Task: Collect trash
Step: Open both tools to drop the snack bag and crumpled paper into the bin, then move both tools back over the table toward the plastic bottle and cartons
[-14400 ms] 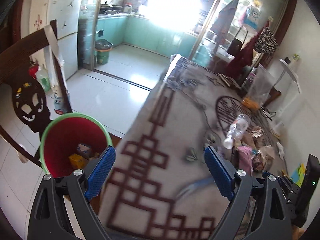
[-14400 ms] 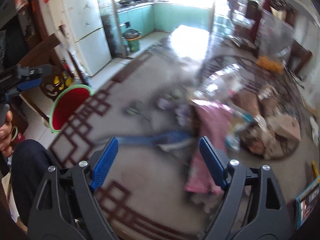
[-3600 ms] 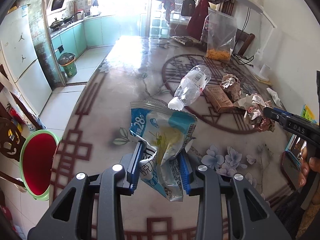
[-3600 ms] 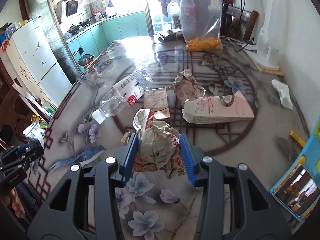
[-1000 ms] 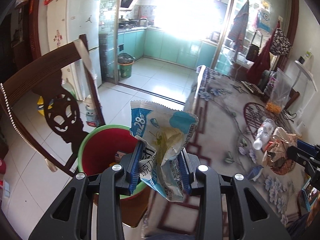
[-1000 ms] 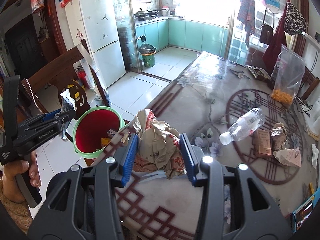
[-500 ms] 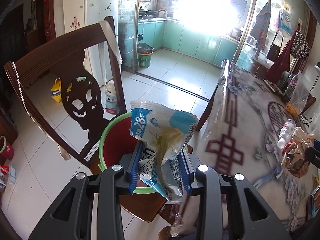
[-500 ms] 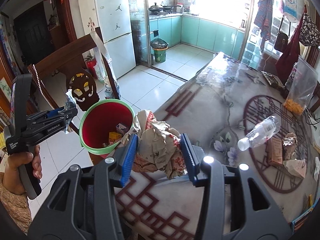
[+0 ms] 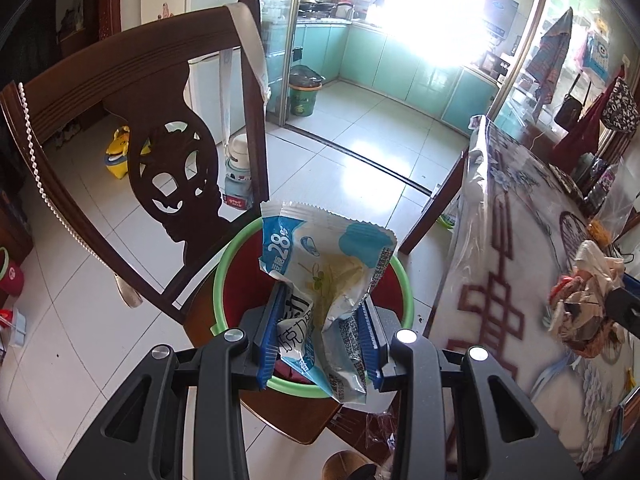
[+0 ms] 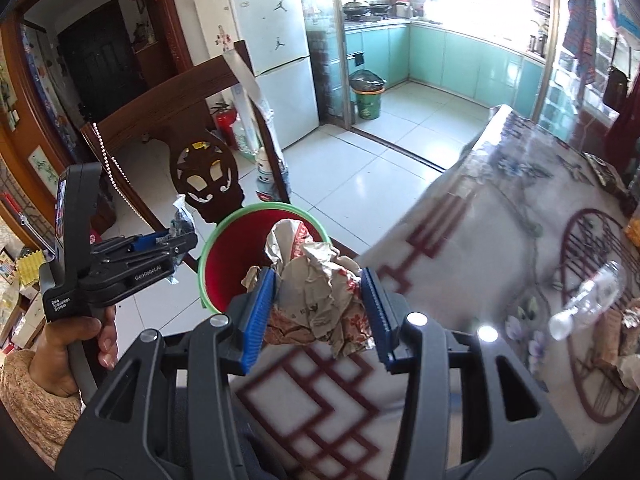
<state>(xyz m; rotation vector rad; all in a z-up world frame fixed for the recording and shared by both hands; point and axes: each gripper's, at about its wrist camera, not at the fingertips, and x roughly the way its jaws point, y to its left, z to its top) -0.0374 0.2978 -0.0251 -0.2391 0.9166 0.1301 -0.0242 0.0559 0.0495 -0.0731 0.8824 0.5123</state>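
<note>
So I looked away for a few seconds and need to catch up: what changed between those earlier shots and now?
Both grippers swung from over the table to the red bin on the chair. The left gripper now holds its snack bag right above the bin; the right gripper brings the crumpled paper near it. Unchanged: both grips, and the bottle still on the table.

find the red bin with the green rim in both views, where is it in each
Left wrist view: the red bin sits low at centre, mostly hidden behind the snack bag clamped in the left gripper.
Right wrist view: the bin is centre-left, just beyond the crumpled paper in the right gripper.
Shared landmark: the dark carved chair back, behind the bin in both.
</note>
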